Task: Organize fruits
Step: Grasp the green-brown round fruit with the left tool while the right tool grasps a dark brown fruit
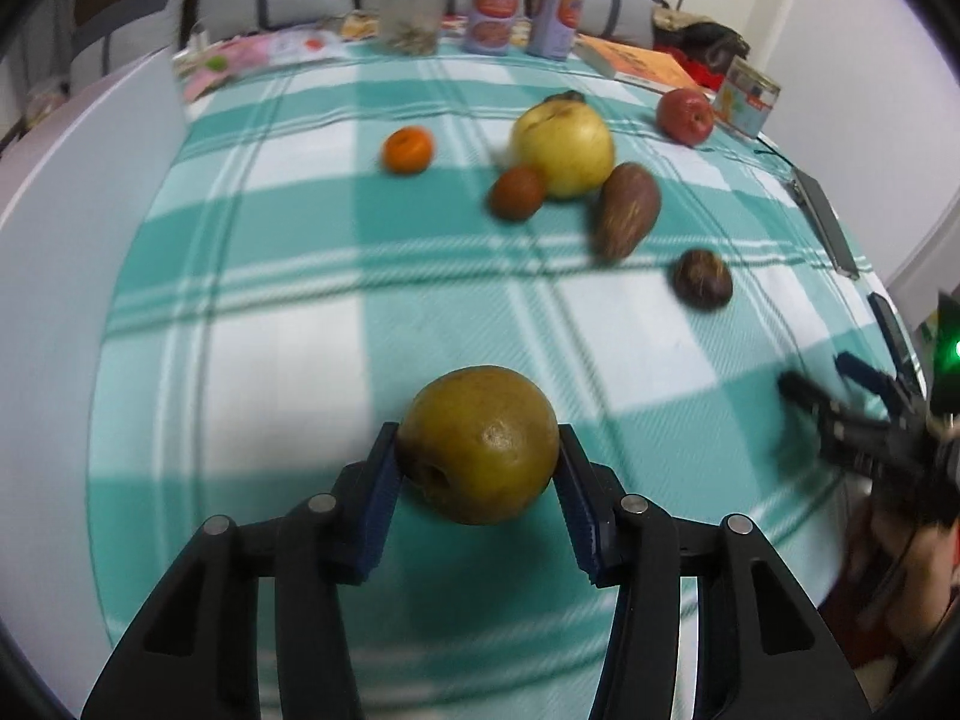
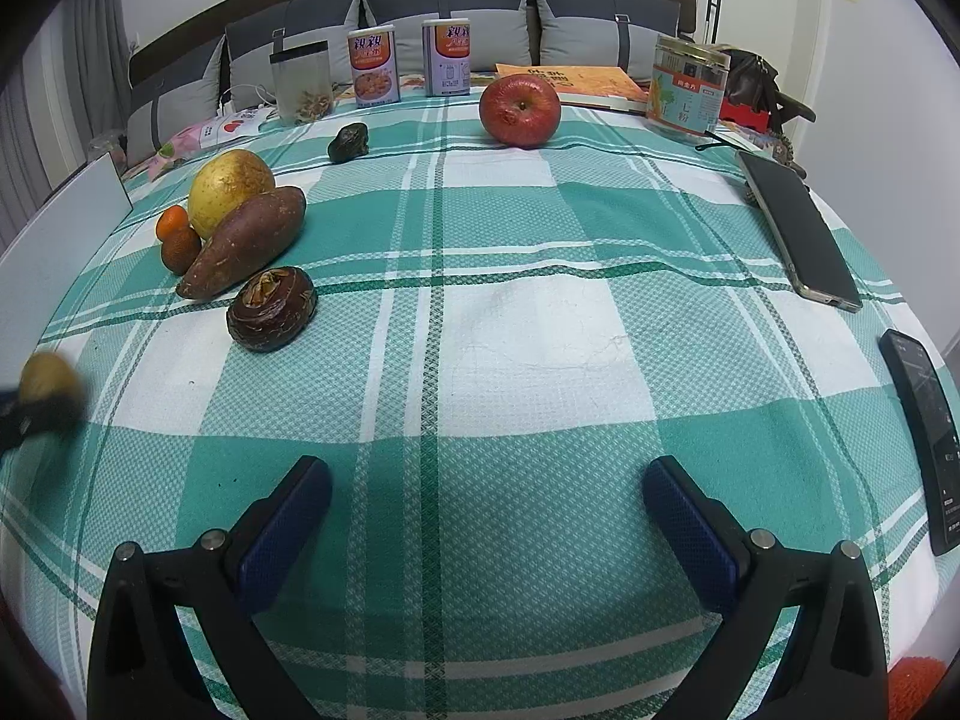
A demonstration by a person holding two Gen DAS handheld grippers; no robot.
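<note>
My left gripper (image 1: pixel 477 450) is shut on a brownish-green pear (image 1: pixel 478 444), its blue pads pressed on both sides, just above the green-checked cloth (image 1: pixel 288 312). That pear (image 2: pixel 48 381) shows blurred at the left edge of the right wrist view. Farther off lie a yellow pear (image 1: pixel 564 147), a sweet potato (image 1: pixel 627 210), an orange (image 1: pixel 408 148), a small reddish-brown fruit (image 1: pixel 517 192), a dark round taro (image 1: pixel 702 279) and a red apple (image 1: pixel 685 116). My right gripper (image 2: pixel 486 498) stands open over bare cloth, nothing between its fingers. It appears at the right (image 1: pixel 834 396) in the left wrist view.
Two tins (image 2: pixel 372 66), a clear jar (image 2: pixel 302 81), a labelled jar (image 2: pixel 687 87) and an orange book (image 2: pixel 576 84) line the far edge. Two phones (image 2: pixel 801 228) (image 2: pixel 927 438) lie at the right. A small dark lump (image 2: pixel 348 142) sits near the back. A white board (image 2: pixel 54 234) stands left.
</note>
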